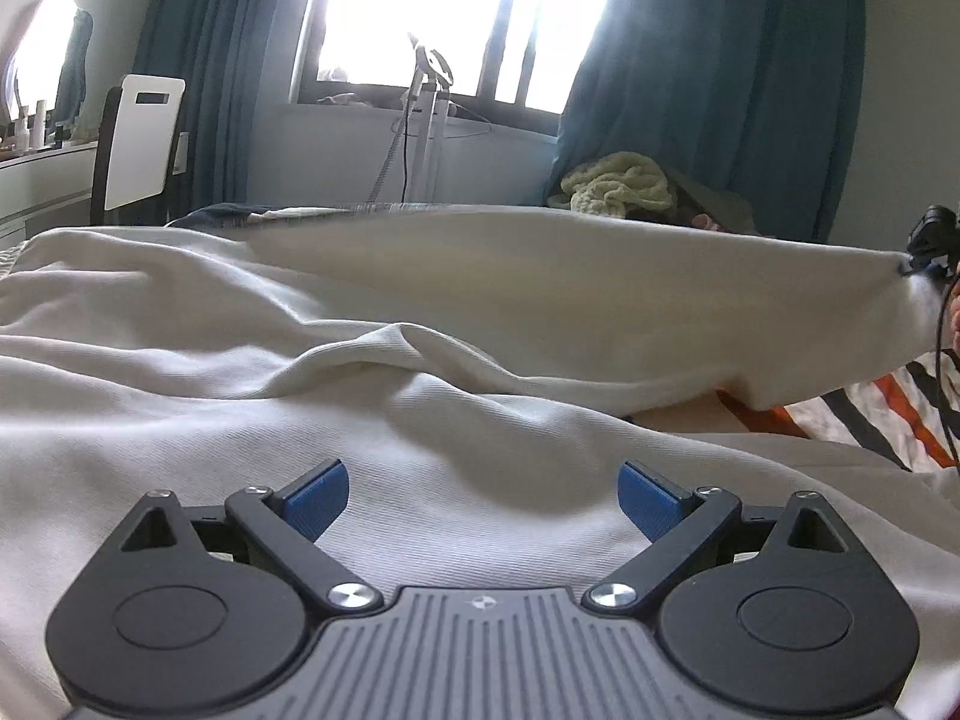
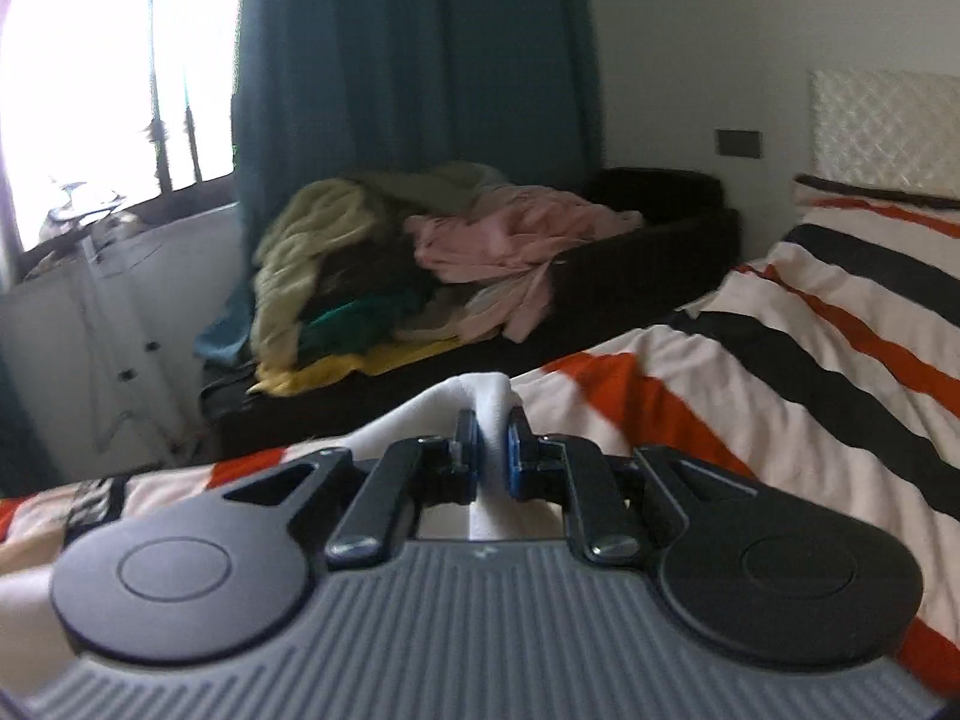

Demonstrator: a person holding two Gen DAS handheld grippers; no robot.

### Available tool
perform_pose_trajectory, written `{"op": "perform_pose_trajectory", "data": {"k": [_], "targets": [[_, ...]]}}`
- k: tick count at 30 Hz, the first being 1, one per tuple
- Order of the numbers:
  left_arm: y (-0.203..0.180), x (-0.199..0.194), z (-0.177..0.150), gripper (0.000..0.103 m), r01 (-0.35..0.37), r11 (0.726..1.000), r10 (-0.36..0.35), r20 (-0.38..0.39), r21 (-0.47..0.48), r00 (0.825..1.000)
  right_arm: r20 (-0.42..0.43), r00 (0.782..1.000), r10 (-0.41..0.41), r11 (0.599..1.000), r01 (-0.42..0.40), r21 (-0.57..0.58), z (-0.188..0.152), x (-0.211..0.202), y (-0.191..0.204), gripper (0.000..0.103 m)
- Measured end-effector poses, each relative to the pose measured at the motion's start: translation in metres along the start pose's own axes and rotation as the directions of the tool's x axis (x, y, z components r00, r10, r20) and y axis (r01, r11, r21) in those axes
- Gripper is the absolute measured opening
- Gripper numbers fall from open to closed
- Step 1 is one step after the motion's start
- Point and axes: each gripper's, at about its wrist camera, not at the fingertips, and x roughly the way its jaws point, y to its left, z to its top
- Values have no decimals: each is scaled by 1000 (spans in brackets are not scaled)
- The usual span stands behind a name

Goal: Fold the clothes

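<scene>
A large white garment lies rumpled across the bed. My left gripper is open, low over the white cloth, with nothing between its blue pads. My right gripper is shut on a bunched corner of the white garment and holds it above the striped bedspread. In the left wrist view the right gripper shows at the far right, lifting that edge of the garment so it stretches taut.
A bedspread with orange and black stripes covers the bed. A pile of clothes sits on a dark couch beside the bed. Blue curtains, a window, a white stand and a chair lie beyond.
</scene>
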Motion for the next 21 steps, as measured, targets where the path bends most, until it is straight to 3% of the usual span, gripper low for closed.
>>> {"op": "perform_pose_trajectory", "data": {"k": [4,8,10,12,17,19,21], "targets": [[0,5,-2,97,-1,1000,1,-3,7,1000,-30,999,-33,999,33,5,-12,25,-18,14],[-1,13,-5,97,-9,1000,9,-18,21,1000,-89,996,-19,997,25,73,-43,47,-35,28],[-1,16,-5,97,-12,1000,13,-23,29,1000,-89,996,-14,989,27,145,-52,43,-48,54],[-2,16,-6,97,-14,999,15,-23,36,1000,-80,997,-4,974,22,227,-60,34,-62,69],[-2,11,-6,97,-22,999,23,-20,39,1000,-29,1000,-4,920,15,392,-79,-9,-97,72],[-1,7,-6,97,-27,999,27,-24,30,999,-35,998,54,917,-36,398,-92,-20,-104,71],[0,3,-6,97,-30,999,30,-26,25,999,-115,980,164,907,-104,409,-107,-14,-106,71]]}}
